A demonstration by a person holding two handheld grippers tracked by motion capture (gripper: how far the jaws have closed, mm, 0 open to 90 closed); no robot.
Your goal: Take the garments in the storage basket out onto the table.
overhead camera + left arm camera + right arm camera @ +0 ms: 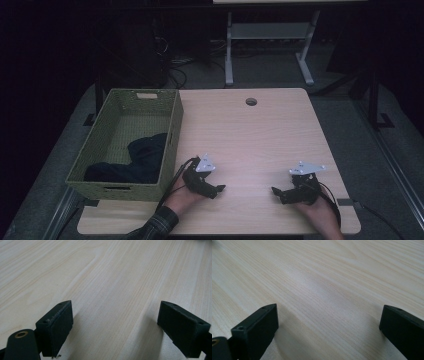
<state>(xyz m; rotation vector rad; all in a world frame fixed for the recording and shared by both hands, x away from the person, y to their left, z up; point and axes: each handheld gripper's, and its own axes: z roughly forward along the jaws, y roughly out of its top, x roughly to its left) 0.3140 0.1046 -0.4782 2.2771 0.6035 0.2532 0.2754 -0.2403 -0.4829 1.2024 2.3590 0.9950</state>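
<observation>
At six o'clock on the pale wooden surface (260, 130), both grippers rest low, facing each other. At seven o'clock sits the left gripper (220, 188), jaws wide apart over bare wood, nothing between them. At five o'clock lies the right gripper (274, 191), jaws likewise spread and empty. At nine o'clock stands a green woven basket (172, 135) holding dark cloth (137, 160), just beside the left gripper.

Bare wood was left across the middle and far end of the table (260, 130), where passage was unhindered. The left edge was blocked by the green basket (172, 145), a dark cloth (142, 160) lying inside it.
</observation>
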